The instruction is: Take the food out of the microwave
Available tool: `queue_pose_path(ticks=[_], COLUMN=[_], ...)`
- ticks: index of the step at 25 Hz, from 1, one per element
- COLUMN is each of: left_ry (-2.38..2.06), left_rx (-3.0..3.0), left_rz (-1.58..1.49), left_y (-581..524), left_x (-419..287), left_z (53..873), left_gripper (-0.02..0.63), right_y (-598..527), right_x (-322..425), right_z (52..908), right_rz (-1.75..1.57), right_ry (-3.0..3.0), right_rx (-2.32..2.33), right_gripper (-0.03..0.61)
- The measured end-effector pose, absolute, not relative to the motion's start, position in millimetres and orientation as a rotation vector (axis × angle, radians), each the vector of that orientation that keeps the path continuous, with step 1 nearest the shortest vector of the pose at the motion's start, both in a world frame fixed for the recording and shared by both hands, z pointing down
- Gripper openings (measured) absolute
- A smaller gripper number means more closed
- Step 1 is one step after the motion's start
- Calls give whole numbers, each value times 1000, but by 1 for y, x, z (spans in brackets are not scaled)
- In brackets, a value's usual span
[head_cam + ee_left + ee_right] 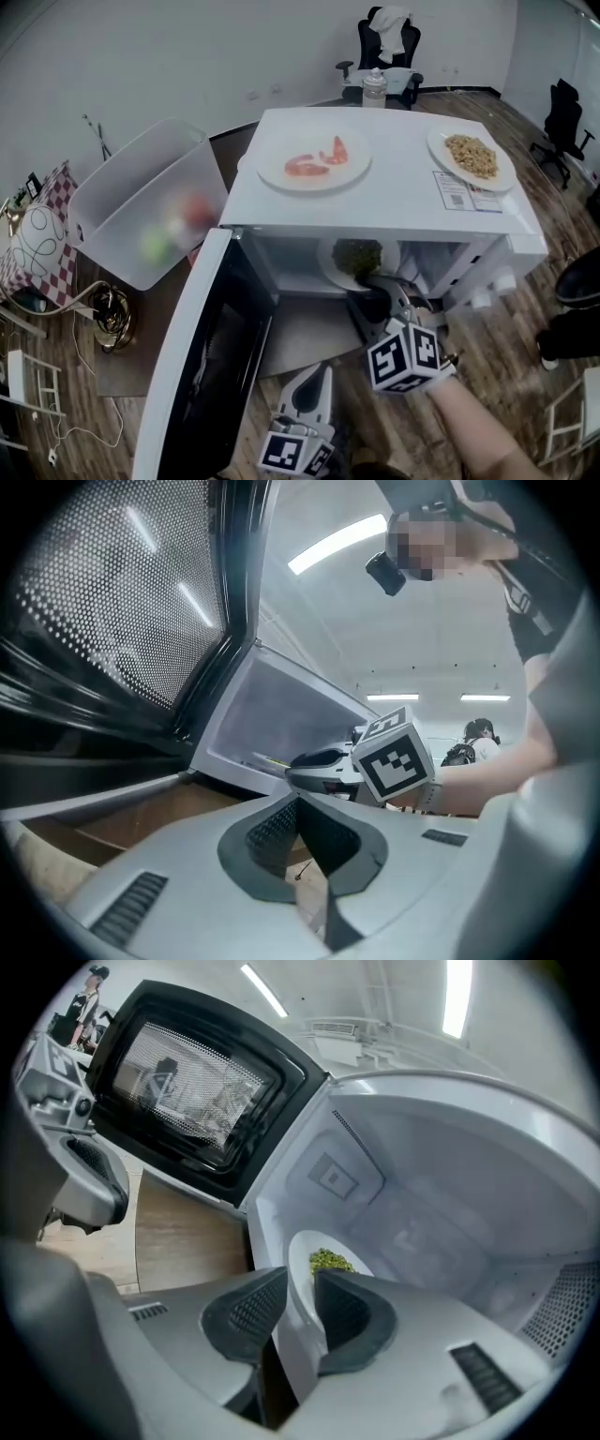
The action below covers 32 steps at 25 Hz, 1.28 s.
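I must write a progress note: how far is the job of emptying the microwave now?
Done: the microwave door stands open. In hand: the right tongs grip the rim of the plate of green food inside the microwave. Left: to draw it out and set it down. The left tongs are shut and empty.

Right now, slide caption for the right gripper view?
Right gripper grips the rim of a white round plate of green food inside the open white microwave.

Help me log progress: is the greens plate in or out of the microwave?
In: the plate sits inside the microwave, rim in the right gripper.
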<state>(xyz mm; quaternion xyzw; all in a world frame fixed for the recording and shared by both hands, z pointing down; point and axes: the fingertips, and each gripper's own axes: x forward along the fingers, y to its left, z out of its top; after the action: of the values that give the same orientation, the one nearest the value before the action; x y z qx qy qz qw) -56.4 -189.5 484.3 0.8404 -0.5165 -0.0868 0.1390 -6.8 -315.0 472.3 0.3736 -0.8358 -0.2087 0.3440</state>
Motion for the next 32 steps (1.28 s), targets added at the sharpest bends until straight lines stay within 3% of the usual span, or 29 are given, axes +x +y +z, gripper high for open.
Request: queue_pose_path(ticks=[20,32], left_ry=[-1493,-1493], left_rx=[2409,2406], left_rz=[-262,-250], left_y=[-192,-197], left_x=[-61,-62], left_z=[485,486], left_gripper=[11,11], right_y=[-281,-271], right_x=[-8,-6], right_z=[468,471], right_rz=[-733,-712], right_ry=[-2162,-2194], right_rx=[913,953], right_gripper=[61,102])
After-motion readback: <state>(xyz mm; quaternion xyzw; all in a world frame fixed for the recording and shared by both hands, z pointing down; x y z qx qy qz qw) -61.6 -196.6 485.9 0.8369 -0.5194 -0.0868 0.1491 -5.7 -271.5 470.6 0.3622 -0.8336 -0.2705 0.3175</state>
